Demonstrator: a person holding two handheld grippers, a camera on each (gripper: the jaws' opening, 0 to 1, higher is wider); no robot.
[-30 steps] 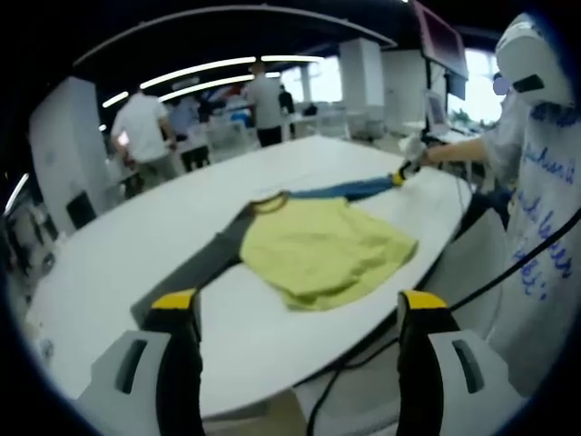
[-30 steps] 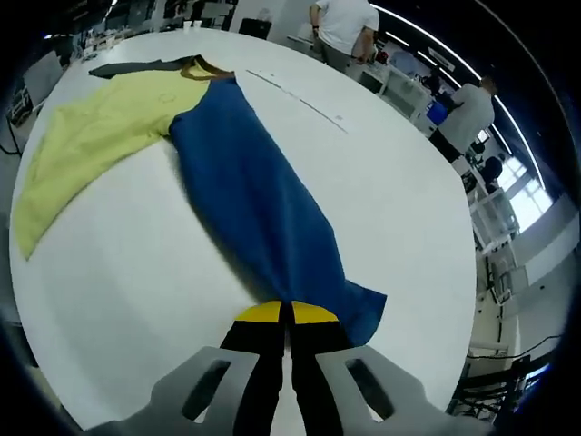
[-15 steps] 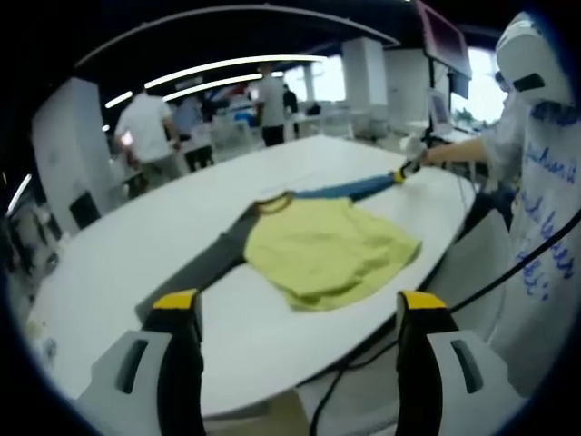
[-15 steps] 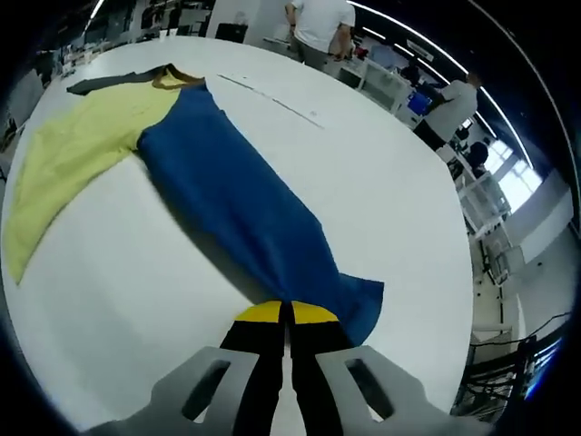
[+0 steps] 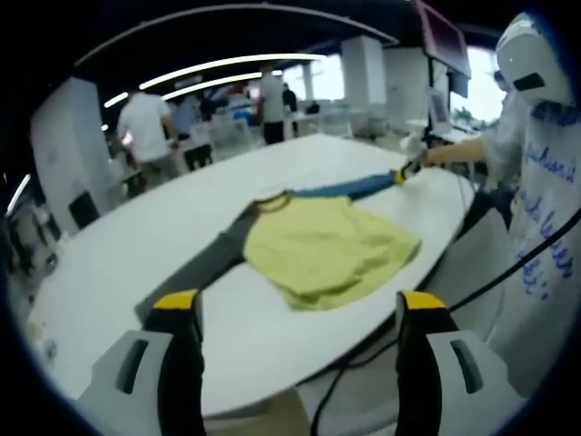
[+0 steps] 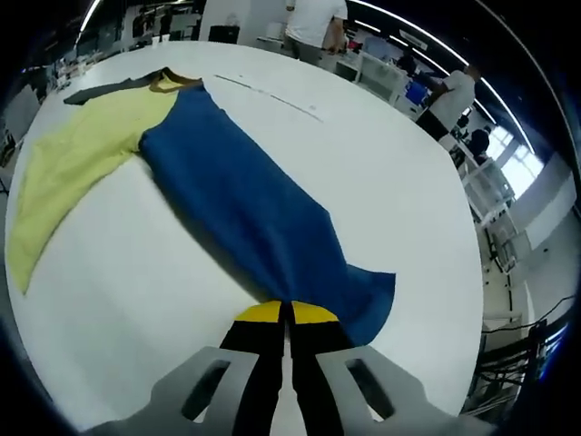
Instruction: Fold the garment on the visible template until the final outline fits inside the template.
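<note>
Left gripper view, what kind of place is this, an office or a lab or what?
Probably an open-plan office or lab. A big white table holds the garment, long ceiling light strips run overhead, and people stand among desks behind, with a monitor mounted high.

In the left gripper view the tabletop [image 5: 136, 245] lies bare across the left and lower middle; the shirt [image 5: 327, 250] covers the centre right. A person [image 5: 545, 182] stands at the right edge, cables [image 5: 363, 381] hanging below. In the right gripper view bare tabletop runs along the right and lower left, the shirt crossing from upper left to bottom centre.
</note>
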